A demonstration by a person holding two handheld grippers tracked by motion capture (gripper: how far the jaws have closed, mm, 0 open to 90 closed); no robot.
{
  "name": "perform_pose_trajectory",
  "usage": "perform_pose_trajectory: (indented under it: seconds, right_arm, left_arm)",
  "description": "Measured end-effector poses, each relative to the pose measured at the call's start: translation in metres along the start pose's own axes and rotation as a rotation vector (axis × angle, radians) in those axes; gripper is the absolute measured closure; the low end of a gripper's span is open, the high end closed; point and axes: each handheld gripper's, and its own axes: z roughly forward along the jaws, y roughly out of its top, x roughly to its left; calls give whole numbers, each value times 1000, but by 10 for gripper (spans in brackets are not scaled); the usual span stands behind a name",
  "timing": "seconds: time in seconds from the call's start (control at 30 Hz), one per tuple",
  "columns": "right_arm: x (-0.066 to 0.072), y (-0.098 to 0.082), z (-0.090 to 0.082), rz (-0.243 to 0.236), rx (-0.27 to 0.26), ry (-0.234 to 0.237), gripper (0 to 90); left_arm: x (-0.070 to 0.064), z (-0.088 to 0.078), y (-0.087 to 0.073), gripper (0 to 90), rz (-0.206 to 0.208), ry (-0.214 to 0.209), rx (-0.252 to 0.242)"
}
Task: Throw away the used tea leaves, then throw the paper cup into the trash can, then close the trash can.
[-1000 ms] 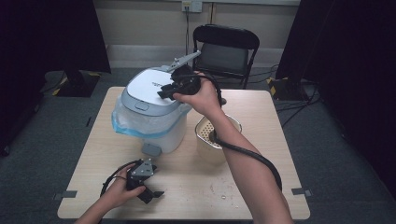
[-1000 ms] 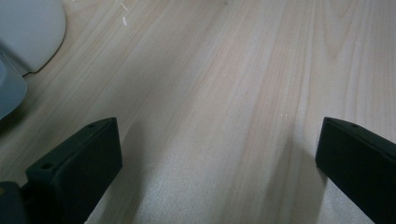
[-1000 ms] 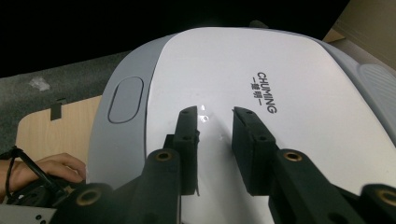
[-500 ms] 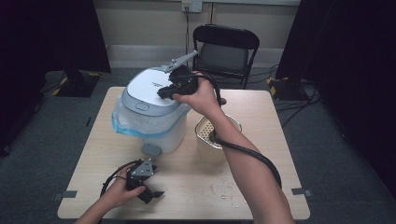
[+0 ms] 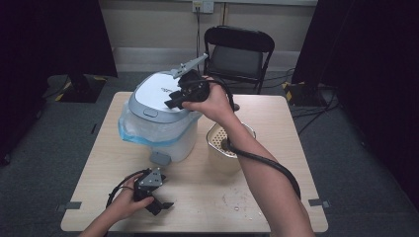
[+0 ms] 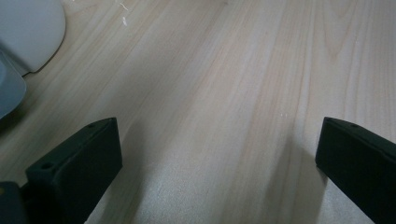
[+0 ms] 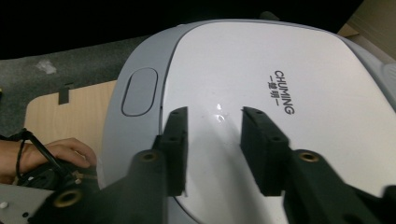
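Observation:
A rice cooker (image 5: 158, 106) with a white and grey lid (image 7: 261, 70) stands at the table's back left, wrapped in a clear bag with a blue rim. My right gripper (image 5: 170, 103) hovers just over the lid. Its jaws (image 7: 215, 116) stand a little apart with nothing between them, and they have just been opening. An oval lid button (image 7: 139, 91) lies just beyond the left jaw. My left gripper (image 5: 160, 205) rests on the wood near the front left edge. In the left gripper view (image 6: 219, 140) it is wide open over bare table.
A beige perforated basket (image 5: 225, 148) sits right of the cooker, under my right forearm. A black folding chair (image 5: 237, 49) stands behind the table (image 5: 276, 123). Small crumbs lie on the wood at the front right (image 5: 237, 202). The left hand (image 7: 56, 154) appears below the cooker.

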Motion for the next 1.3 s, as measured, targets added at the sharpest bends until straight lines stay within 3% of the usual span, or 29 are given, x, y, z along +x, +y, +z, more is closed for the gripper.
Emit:
perform_pose_trajectory:
  seconds: [0.2, 0.4, 0.57, 0.97, 1.1, 1.3]
  right_arm:
    - [-2, -4, -7, 10, 9, -26, 489]
    - [-6, -10, -18, 41, -9, -76, 304]
    - [-5, -12, -26, 38, -9, -79, 207]
    - [-1, -25, -43, 51, -11, -84, 158]
    - [-2, -32, -52, 72, -38, -79, 146]
    - [-3, -45, -61, 72, -25, -94, 147]
  left_arm:
    - [0, 0, 0, 0, 0, 1, 0]
    - [0, 0, 0, 0, -1, -2, -1]
    - [0, 0, 0, 0, -1, -2, -1]
    - [0, 0, 0, 0, -1, 1, -1]
    - [0, 0, 0, 0, -3, -3, -2]
    - [0, 0, 0, 0, 5, 2, 1]
